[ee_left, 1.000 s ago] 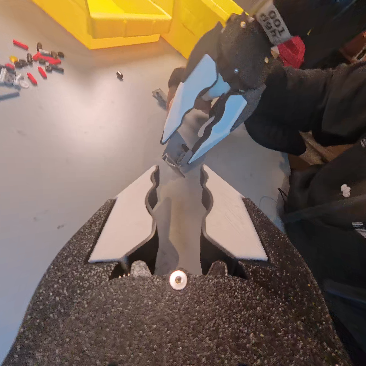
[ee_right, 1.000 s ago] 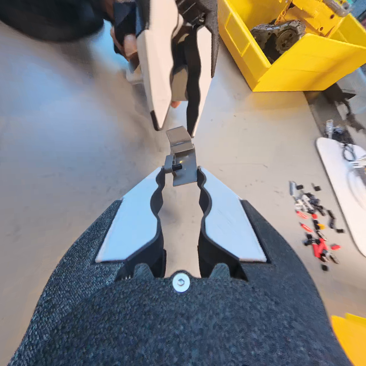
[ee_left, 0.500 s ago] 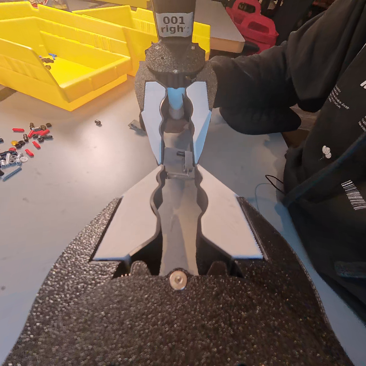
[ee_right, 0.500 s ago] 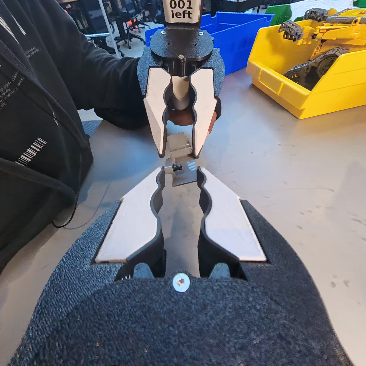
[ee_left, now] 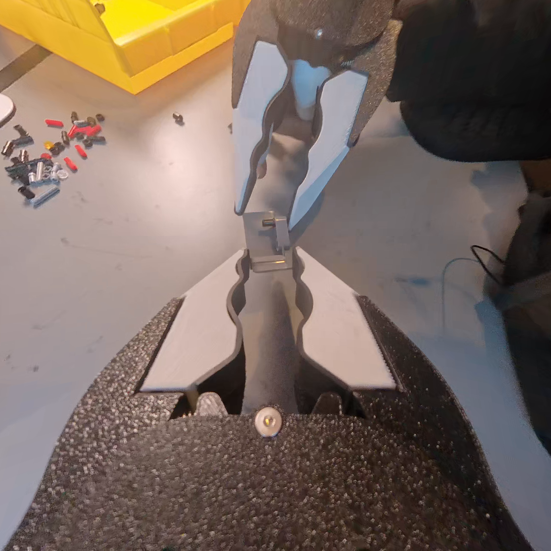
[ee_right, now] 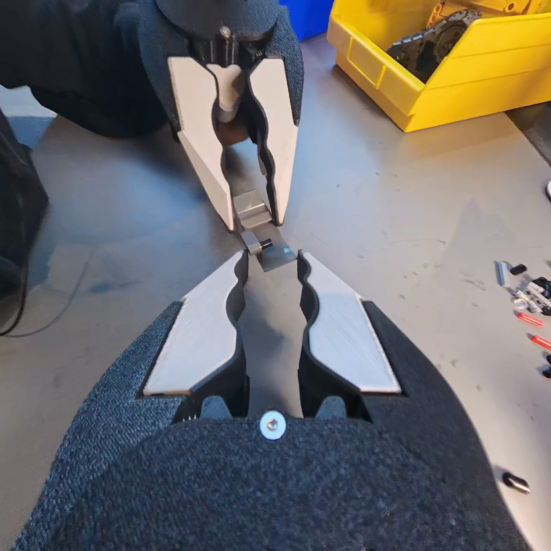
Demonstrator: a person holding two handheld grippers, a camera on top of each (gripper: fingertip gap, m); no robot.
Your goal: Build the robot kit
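— Grey bent metal bracket [ee_left: 265,238], where?
— Over the grey tabletop [ee_left: 149,238], between both tongs. My left gripper [ee_left: 270,256] pinches its near end, fingers narrow. My right gripper [ee_right: 272,255] straddles the far end, narrow too; whether it grips, I cannot tell.
— Advice?
— Keep both in line, I judge. No twisting.

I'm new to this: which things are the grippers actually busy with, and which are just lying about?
In hand: metal bracket, left gripper, right gripper.
Lying about: yellow bin, tracked model inside it, scattered small parts.
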